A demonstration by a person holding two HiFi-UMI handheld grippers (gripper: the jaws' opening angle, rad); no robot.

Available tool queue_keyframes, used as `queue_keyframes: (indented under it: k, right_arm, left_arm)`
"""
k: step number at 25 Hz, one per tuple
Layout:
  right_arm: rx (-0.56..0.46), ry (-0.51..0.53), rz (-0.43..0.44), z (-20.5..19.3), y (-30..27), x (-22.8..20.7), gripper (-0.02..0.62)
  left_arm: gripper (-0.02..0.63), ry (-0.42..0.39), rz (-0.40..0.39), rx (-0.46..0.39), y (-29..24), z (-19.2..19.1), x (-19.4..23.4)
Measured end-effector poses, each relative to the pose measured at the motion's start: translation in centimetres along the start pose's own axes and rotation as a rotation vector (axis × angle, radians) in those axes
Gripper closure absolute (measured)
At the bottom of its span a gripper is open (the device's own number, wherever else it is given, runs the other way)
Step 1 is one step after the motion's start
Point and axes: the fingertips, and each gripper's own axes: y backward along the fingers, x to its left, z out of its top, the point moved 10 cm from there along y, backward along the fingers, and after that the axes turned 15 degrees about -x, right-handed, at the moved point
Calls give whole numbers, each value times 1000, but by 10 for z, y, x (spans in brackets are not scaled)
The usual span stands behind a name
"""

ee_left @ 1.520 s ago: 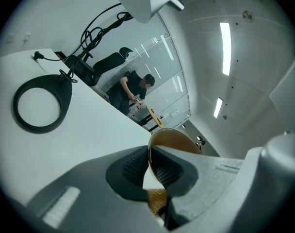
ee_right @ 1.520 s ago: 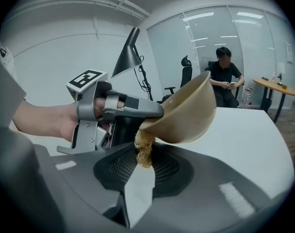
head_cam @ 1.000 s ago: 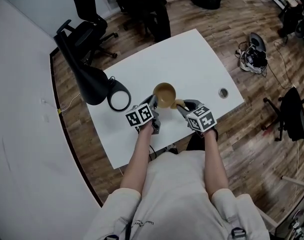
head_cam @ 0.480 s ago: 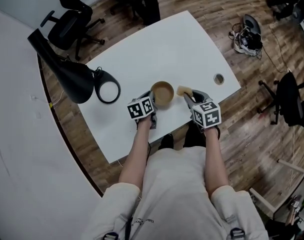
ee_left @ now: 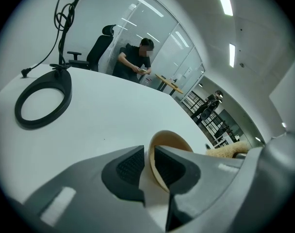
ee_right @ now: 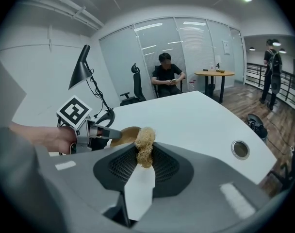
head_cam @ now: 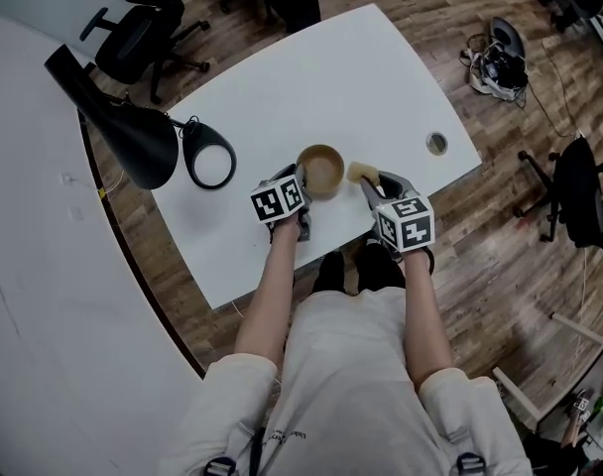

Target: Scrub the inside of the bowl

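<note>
A tan bowl (head_cam: pixel 320 170) sits on the white table (head_cam: pixel 381 87) in front of the person. My left gripper (head_cam: pixel 301 188) is shut on the bowl's near rim (ee_left: pixel 152 161); the rim wall stands between its two pads. The bowl (ee_right: pixel 123 135) shows tilted in the right gripper view, held by the left gripper (ee_right: pixel 100 133). My right gripper (head_cam: pixel 368 180) is shut on a tan fibrous scrubber (head_cam: pixel 360 174), just right of the bowl and outside it. The scrubber (ee_right: pixel 144 147) sticks up from between the right jaws. Its edge, the scrubber (ee_left: pixel 230 151), peeks in at the right of the left gripper view.
A black desk lamp (head_cam: pixel 118 122) with a ring base (head_cam: pixel 209 159) stands at the table's left. A round cable hole (head_cam: pixel 436 144) lies near the right edge. Black office chairs (head_cam: pixel 138 28) stand beyond the table. A seated person (ee_right: pixel 168 79) is behind the table's far end.
The bowl went from raised and tilted toward the scrubber to resting lower on the table. The scrubber has come out of the bowl and now sits to its right.
</note>
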Motion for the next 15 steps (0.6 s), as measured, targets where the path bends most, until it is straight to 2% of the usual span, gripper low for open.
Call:
queue_keyframes:
  k: [3, 7, 10, 12, 15]
  right_arm:
    - [37, 11, 37, 3, -3, -1, 488]
    - [36, 13, 47, 24, -4, -4, 486]
    - [30, 30, 77, 34, -1, 3, 486]
    - [23, 39, 105, 31, 7, 8, 486]
    - [20, 52, 145, 24, 19, 19, 486]
  left_arm:
    - [532, 11, 8, -42, 14, 6, -1]
    - [532, -46, 69, -106, 45, 23, -9]
    - [537, -83, 113, -145, 74, 20, -24]
    - [557, -100, 141, -165, 95, 9, -38]
    - [603, -83, 144, -202, 116, -4, -57]
